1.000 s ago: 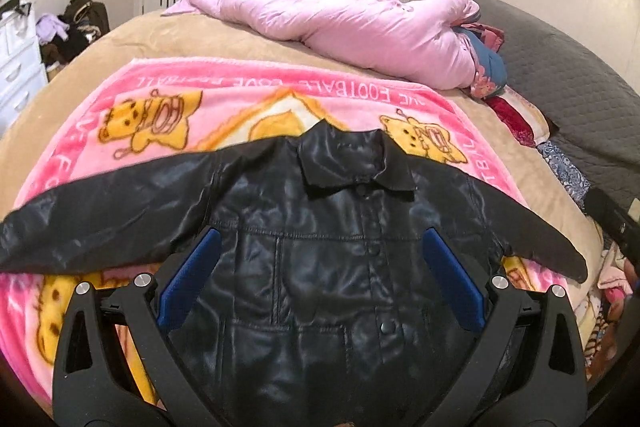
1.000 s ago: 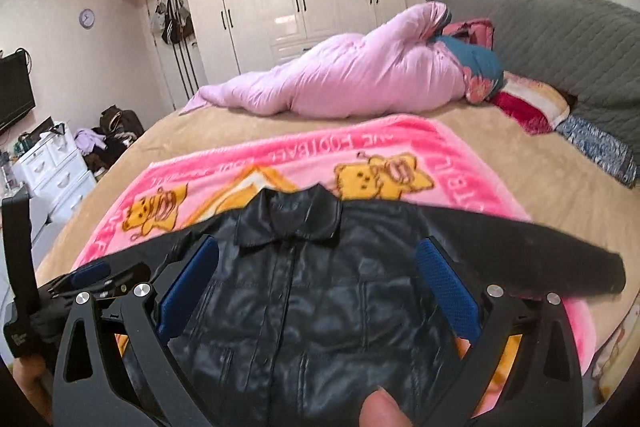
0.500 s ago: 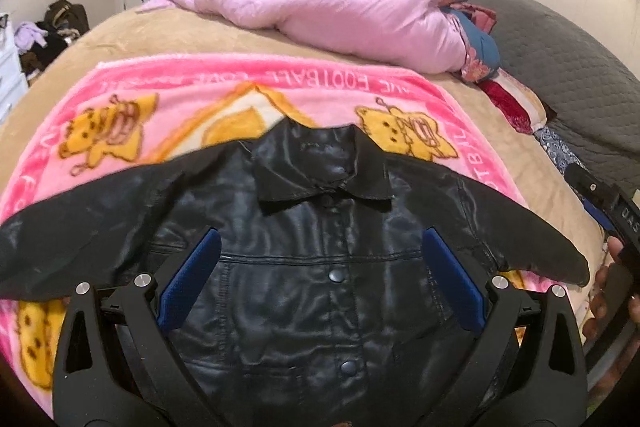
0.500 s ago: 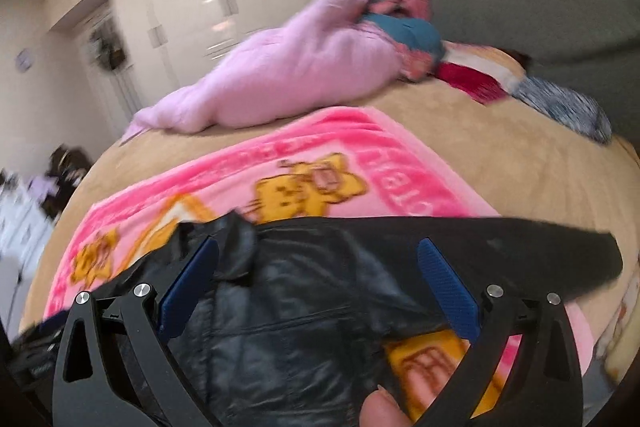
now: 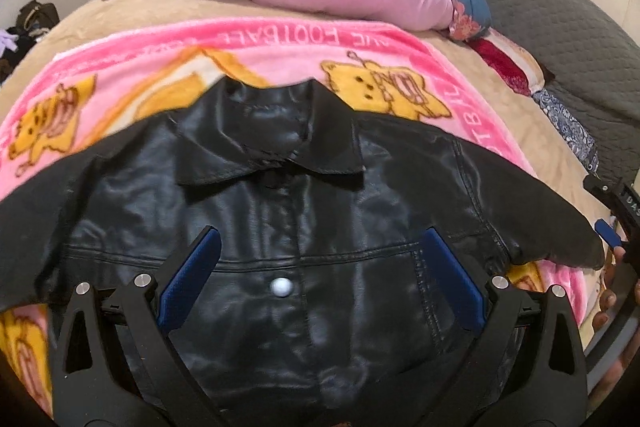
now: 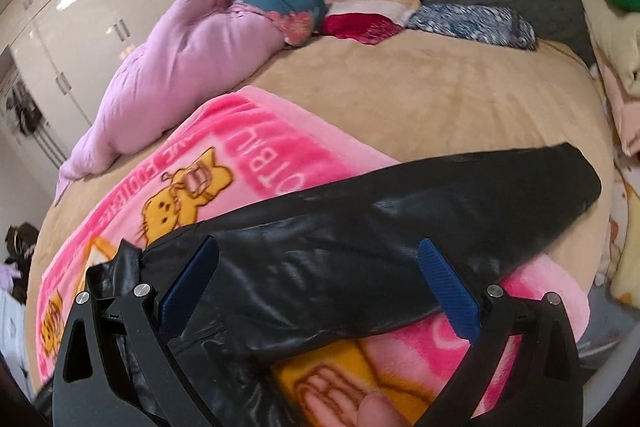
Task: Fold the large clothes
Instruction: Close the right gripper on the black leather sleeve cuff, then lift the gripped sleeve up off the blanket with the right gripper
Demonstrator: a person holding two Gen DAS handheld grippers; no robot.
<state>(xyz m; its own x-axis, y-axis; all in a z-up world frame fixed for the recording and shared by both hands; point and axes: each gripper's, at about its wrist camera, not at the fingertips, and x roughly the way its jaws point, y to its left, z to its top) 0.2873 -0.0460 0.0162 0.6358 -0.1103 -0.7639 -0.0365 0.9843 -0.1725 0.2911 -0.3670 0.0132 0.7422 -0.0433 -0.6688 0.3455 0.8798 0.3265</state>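
1. Slipping is the main risk: the jacket (image 5: pixel 304 227) looks glossy and stiff, so a shallow pinch on the right sleeve (image 6: pixel 460 203) may lose it mid-fold.
2. Dragging the sleeve could shift the whole jacket on the fleecy pink blanket (image 5: pixel 280 47) and spoil its flat lie.
3. Left gripper (image 5: pixel 320 283) hangs spread wide above the chest, holding nothing.
4. Right gripper (image 6: pixel 320 287) is likewise spread, empty, over the sleeve.
5. Jacket lies front-up on the blanket on the bed (image 6: pixel 440 95), collar (image 5: pixel 272 147) flat, sleeves out sideways, unfolded.
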